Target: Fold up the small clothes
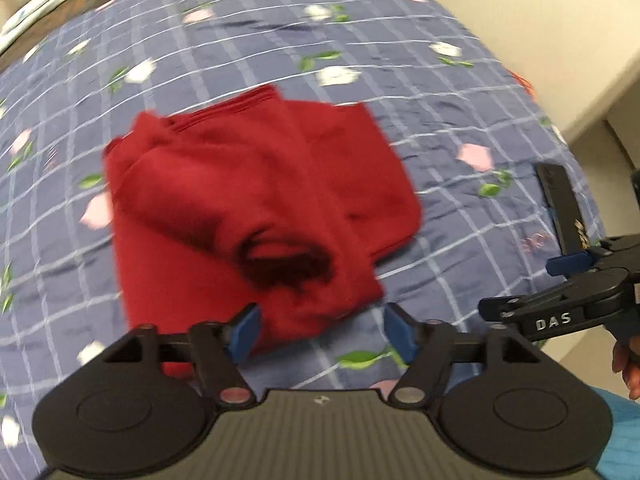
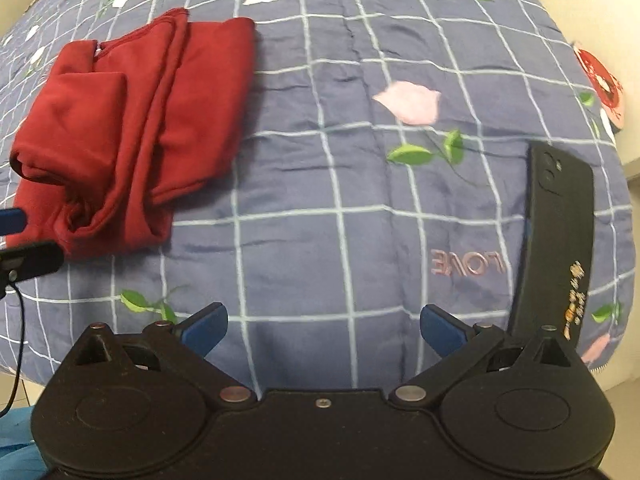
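red garment (image 1: 248,200) lay part-folded on the checked quilt (image 2: 360,184) | I judged it soft, light, floppy, best pinched at a hem corner | left gripper (image 1: 320,334) and right gripper (image 2: 324,328) both spread, empty

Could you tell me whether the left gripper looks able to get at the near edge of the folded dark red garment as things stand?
Probably yes: the left gripper is open, with the folded dark red garment's near edge just ahead of its fingers, and nothing lies between them on the blue checked quilt.
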`<state>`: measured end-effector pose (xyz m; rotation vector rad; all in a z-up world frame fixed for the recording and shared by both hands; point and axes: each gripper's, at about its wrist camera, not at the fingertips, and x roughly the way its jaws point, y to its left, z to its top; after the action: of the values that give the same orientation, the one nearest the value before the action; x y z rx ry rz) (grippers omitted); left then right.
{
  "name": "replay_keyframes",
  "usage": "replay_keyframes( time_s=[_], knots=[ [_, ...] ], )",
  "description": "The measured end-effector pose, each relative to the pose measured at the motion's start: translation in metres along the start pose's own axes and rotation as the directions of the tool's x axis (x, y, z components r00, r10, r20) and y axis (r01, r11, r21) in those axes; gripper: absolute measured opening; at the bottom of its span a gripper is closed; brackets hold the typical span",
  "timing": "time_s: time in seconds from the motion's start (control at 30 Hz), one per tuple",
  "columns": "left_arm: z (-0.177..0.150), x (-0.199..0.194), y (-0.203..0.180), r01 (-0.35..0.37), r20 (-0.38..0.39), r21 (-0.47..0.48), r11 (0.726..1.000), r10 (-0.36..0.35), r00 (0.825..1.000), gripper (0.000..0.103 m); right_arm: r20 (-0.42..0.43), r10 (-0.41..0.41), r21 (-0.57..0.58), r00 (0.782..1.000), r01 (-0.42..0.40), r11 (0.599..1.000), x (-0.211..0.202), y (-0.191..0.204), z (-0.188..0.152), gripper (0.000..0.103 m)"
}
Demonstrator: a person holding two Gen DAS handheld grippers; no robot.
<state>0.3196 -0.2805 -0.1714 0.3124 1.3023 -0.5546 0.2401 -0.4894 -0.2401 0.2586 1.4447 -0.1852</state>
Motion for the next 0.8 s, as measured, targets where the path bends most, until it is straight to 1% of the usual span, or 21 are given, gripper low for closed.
replay_keyframes(
  time_s=[0.03,0.07,0.13,0.2,0.27,0.33,0.4,0.47,0.5,0.57,0.6,0.67,0.73,0.8],
  knots=[
    [-0.001,-0.002,0.007,-0.008,-0.002,-0.028,1.000,0.008,1.000,0.085,0.003,0.008,-0.009,1.000,-0.008,1.000,0.001,0.004,0.002,0.102],
    [-0.004,-0.004,0.015,-0.017,-0.003,-0.063,0.998,0.017,1.000,0.088,0.009,0.018,-0.018,1.000,-0.018,1.000,0.001,0.008,0.003,0.102],
    [-0.011,-0.010,0.034,-0.034,-0.005,-0.144,0.989,0.033,0.999,0.091,0.023,0.046,-0.037,0.999,-0.045,0.998,-0.001,0.019,0.008,0.102],
    [-0.021,-0.016,0.054,-0.055,-0.011,-0.235,0.971,0.054,0.998,0.095,0.042,0.079,-0.053,0.996,-0.077,0.996,-0.003,0.032,0.019,0.102],
    [-0.031,-0.021,0.073,-0.087,-0.020,-0.320,0.943,0.085,0.996,0.098,0.067,0.124,-0.064,0.990,-0.120,0.991,-0.008,0.047,0.033,0.102],
    [-0.043,-0.025,0.093,-0.133,-0.046,-0.415,0.900,0.125,0.991,0.098,0.099,0.177,-0.077,0.979,-0.170,0.982,-0.014,0.064,0.048,0.102],
    [-0.054,-0.024,0.109,-0.194,-0.100,-0.497,0.846,0.166,0.981,0.099,0.137,0.216,-0.106,0.967,-0.202,0.974,-0.022,0.082,0.061,0.102],
    [-0.063,-0.022,0.123,-0.250,-0.159,-0.558,0.791,0.193,0.968,0.099,0.173,0.258,-0.164,0.951,-0.230,0.959,-0.031,0.107,0.072,0.102],
    [-0.068,-0.022,0.129,-0.262,-0.177,-0.579,0.772,0.196,0.965,0.099,0.182,0.285,-0.196,0.941,-0.249,0.948,-0.035,0.120,0.077,0.102],
    [-0.075,-0.023,0.136,-0.267,-0.191,-0.615,0.742,0.189,0.963,0.098,0.173,0.326,-0.245,0.929,-0.280,0.928,-0.038,0.145,0.088,0.102],
    [-0.078,-0.024,0.140,-0.268,-0.195,-0.630,0.729,0.185,0.963,0.098,0.157,0.339,-0.271,0.928,-0.289,0.918,-0.036,0.159,0.093,0.102],
    [-0.081,-0.025,0.142,-0.272,-0.199,-0.641,0.718,0.187,0.962,0.099,0.115,0.340,-0.297,0.933,-0.294,0.909,-0.026,0.180,0.101,0.102],
    [-0.082,-0.025,0.141,-0.277,-0.199,-0.644,0.713,0.194,0.961,0.099,0.077,0.321,-0.299,0.944,-0.285,0.911,-0.012,0.195,0.107,0.092],
    [-0.081,-0.026,0.140,-0.275,-0.199,-0.640,0.717,0.190,0.961,0.099,0.067,0.287,-0.287,0.956,-0.257,0.923,-0.002,0.198,0.111,0.067]
  ],
)
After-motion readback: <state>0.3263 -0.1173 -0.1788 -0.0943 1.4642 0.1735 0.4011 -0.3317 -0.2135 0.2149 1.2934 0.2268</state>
